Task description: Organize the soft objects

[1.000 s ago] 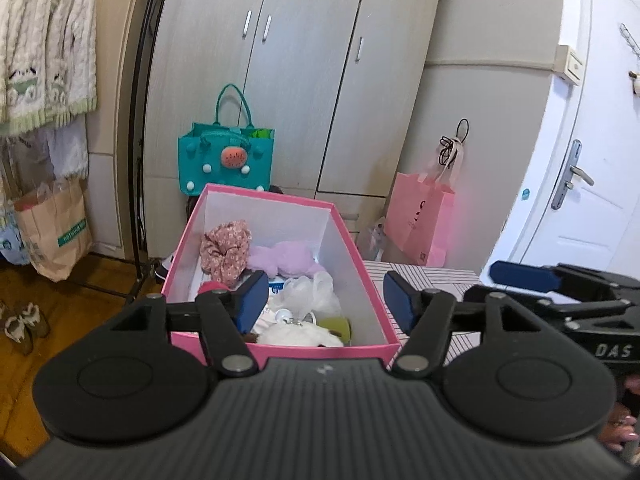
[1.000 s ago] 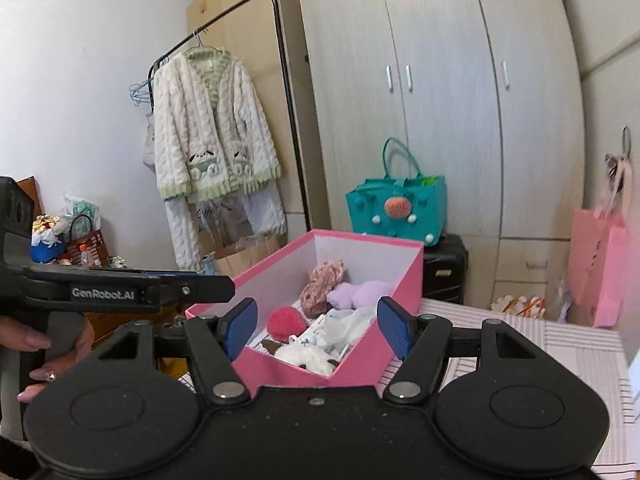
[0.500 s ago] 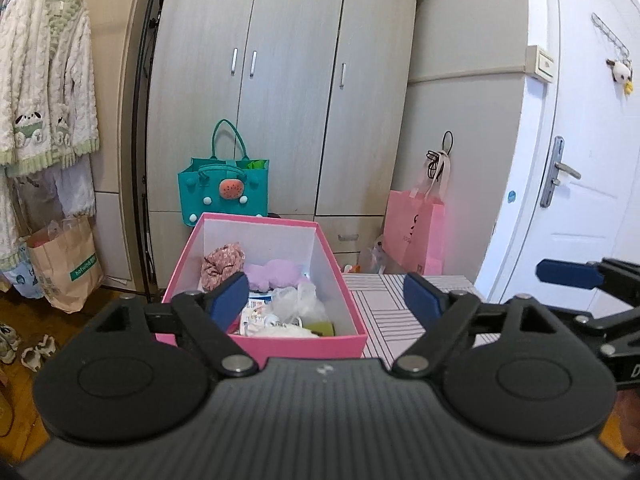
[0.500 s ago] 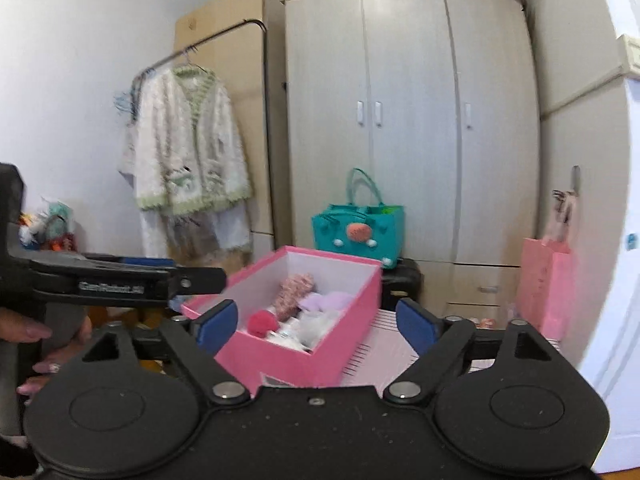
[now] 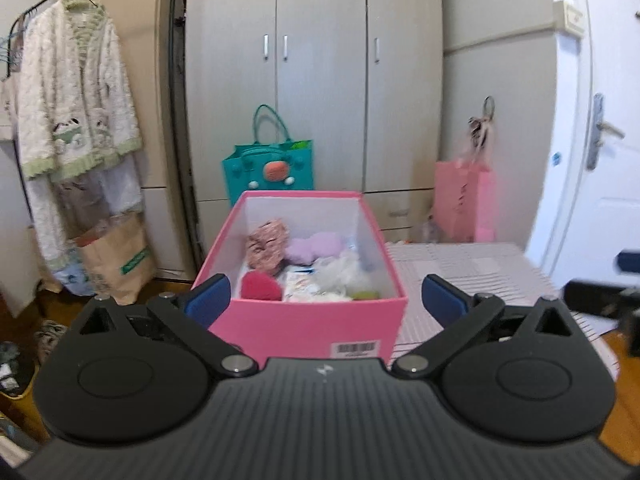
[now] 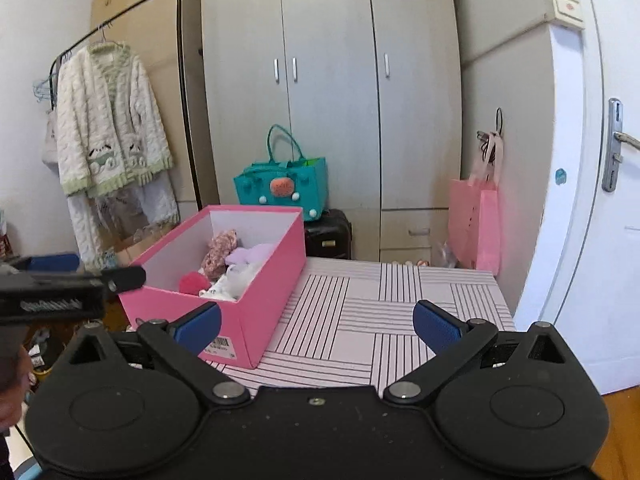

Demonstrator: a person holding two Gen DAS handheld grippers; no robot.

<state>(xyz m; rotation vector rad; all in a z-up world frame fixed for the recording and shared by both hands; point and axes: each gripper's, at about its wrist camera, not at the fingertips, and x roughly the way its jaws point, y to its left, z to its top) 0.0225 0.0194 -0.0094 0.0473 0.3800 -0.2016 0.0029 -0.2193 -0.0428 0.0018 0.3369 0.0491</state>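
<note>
A pink open box point(image 5: 308, 328) point(image 6: 272, 280) stands at the left end of a striped table point(image 6: 380, 312). Inside lie a floral scrunchie point(image 5: 266, 246) point(image 6: 220, 246), a purple plush piece point(image 5: 314, 246) point(image 6: 254, 254), a red pompom point(image 5: 260, 286) point(image 6: 193, 282) and white soft items point(image 5: 340, 272). My left gripper point(image 5: 326, 298) faces the box's near end, a little back from it. Its jaws are opening wide and grip nothing. My right gripper point(image 6: 318, 326) hovers over the table to the right of the box, jaws also opening, with nothing between them.
Behind the box are a teal felt bag point(image 5: 276, 172), a black case point(image 6: 328, 234) and a grey wardrobe point(image 6: 332, 100). A pink bag point(image 6: 476, 224) hangs at the right beside a white door point(image 6: 608, 200). A cardigan point(image 5: 76, 100) hangs on a rack at the left, above a paper bag point(image 5: 116, 256).
Both grippers have drawn back from the box, which now looks smaller and farther off. Both pairs of jaws have spread much wider. No object has shifted in the box.
</note>
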